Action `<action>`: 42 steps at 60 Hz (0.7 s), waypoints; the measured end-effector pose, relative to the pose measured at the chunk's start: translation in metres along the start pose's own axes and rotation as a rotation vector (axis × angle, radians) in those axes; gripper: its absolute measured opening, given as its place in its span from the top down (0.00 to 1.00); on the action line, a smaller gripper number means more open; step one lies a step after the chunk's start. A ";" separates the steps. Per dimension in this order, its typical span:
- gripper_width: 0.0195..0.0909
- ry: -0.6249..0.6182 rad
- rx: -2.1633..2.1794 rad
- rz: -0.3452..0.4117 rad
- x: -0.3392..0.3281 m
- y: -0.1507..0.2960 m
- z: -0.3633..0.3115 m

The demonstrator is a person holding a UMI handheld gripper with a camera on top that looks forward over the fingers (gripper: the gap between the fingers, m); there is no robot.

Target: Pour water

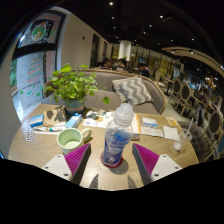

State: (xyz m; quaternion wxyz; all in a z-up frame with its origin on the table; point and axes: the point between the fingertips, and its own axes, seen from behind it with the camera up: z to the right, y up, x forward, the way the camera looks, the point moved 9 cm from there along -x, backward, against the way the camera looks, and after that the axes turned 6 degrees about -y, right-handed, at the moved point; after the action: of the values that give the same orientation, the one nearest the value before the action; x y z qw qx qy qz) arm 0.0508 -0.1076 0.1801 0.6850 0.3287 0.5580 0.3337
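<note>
Two purple pads (78, 158) on the handheld gripper (113, 160) flank the base of a clear plastic water bottle (118, 132), which stands upright on a wooden table (35, 148). The fingers look spread apart with a gap at each side, so the bottle stands between them rather than clamped.

The bottle has a pale cap, a blue label round its middle and appears largely full, so it is likely fairly heavy for its size. Thin plastic walls would give under a squeeze and may be slick, making the labelled waist the safest place to take hold.

A green-rimmed cup (70, 138) sits near the left finger, seemingly the vessel to fill. A potted plant (72, 87) and scattered papers (152, 127) lie beyond.
</note>
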 end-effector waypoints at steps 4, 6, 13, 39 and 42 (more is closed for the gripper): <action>0.08 -0.023 0.016 -0.025 -0.038 0.006 -0.005; 0.08 -0.031 0.021 -0.030 -0.057 0.008 -0.008; 0.08 -0.064 0.045 -0.025 -0.119 0.012 -0.017; 0.09 -0.079 0.093 -0.003 -0.233 0.010 -0.044; 0.08 -0.078 0.090 -0.008 -0.236 0.009 -0.046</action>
State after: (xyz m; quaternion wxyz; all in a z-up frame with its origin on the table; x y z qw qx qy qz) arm -0.0321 -0.2941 0.3085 0.6919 0.3699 0.5467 0.2925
